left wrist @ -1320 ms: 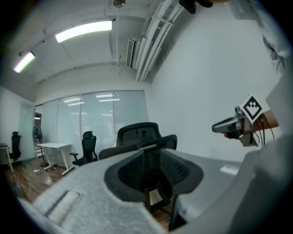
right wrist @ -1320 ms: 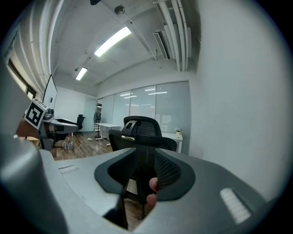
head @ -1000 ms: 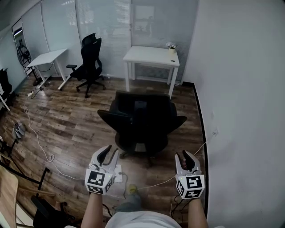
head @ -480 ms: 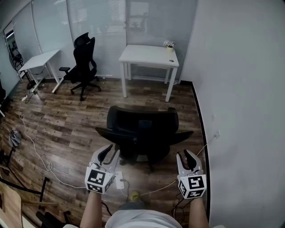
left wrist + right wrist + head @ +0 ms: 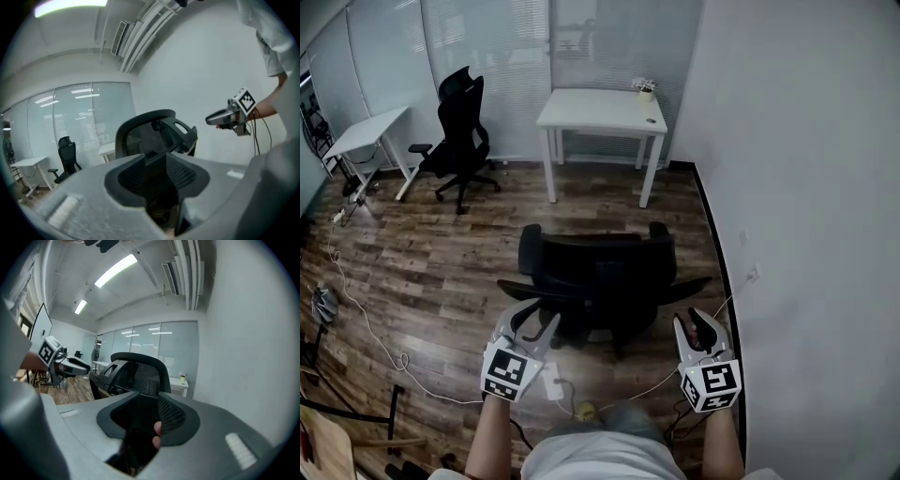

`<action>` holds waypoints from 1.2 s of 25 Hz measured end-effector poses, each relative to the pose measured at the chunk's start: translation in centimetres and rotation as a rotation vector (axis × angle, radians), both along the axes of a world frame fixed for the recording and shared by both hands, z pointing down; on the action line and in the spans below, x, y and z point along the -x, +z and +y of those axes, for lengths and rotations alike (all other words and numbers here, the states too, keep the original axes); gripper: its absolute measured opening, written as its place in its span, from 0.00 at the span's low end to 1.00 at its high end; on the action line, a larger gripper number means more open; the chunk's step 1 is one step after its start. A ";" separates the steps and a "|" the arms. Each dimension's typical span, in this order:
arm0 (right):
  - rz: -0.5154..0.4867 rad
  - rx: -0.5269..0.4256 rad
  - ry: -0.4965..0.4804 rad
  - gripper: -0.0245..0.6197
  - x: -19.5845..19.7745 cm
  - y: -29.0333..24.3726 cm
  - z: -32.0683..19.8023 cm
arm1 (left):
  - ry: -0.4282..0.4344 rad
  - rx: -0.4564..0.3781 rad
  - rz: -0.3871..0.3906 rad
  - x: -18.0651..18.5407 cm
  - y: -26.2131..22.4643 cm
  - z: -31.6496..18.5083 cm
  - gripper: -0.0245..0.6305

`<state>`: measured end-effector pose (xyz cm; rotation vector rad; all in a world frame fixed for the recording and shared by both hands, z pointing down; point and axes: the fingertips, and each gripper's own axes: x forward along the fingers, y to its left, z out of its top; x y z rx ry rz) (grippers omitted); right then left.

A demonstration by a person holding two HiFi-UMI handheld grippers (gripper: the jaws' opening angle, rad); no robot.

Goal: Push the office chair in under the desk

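Observation:
The black office chair [image 5: 598, 277] stands on the wood floor with its backrest toward me, in front of the white desk [image 5: 600, 111] at the back wall. My left gripper [image 5: 530, 326] hovers just behind the chair's left armrest, jaws opening with nothing between them. My right gripper [image 5: 700, 328] hovers behind the right armrest, jaws apart and empty. Neither touches the chair. In the left gripper view the chair's backrest [image 5: 140, 136] rises ahead, with the right gripper [image 5: 220, 119] beside it. The right gripper view shows the backrest [image 5: 140, 371] and the left gripper [image 5: 75, 365].
A small potted plant [image 5: 645, 89] sits on the desk. A second black chair [image 5: 455, 131] and another white desk [image 5: 361, 131] stand at the left. A white cable [image 5: 366, 309] and power strip [image 5: 551, 380] lie on the floor. A white wall [image 5: 806, 234] runs along the right.
I have stepped closer: both grippers now sit right behind the chair's armrests. The chair's back has turned squarer to me. The left jaws have spread a little.

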<state>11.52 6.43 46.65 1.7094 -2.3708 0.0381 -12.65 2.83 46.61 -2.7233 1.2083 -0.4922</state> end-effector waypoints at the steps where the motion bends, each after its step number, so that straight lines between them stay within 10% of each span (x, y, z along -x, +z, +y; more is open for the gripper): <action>1: 0.027 0.002 -0.014 0.20 0.0 0.1 -0.1 | 0.012 -0.007 -0.021 -0.2 0.1 -0.1 0.26; 10: 0.153 0.003 -0.117 0.24 0.2 -1.6 -2.3 | 0.102 -0.047 -0.188 -1.4 0.3 -1.4 0.28; 30: 0.772 0.116 -0.421 0.31 2.4 2.9 -6.0 | 0.242 -0.047 -0.615 -3.4 3.8 -4.2 0.35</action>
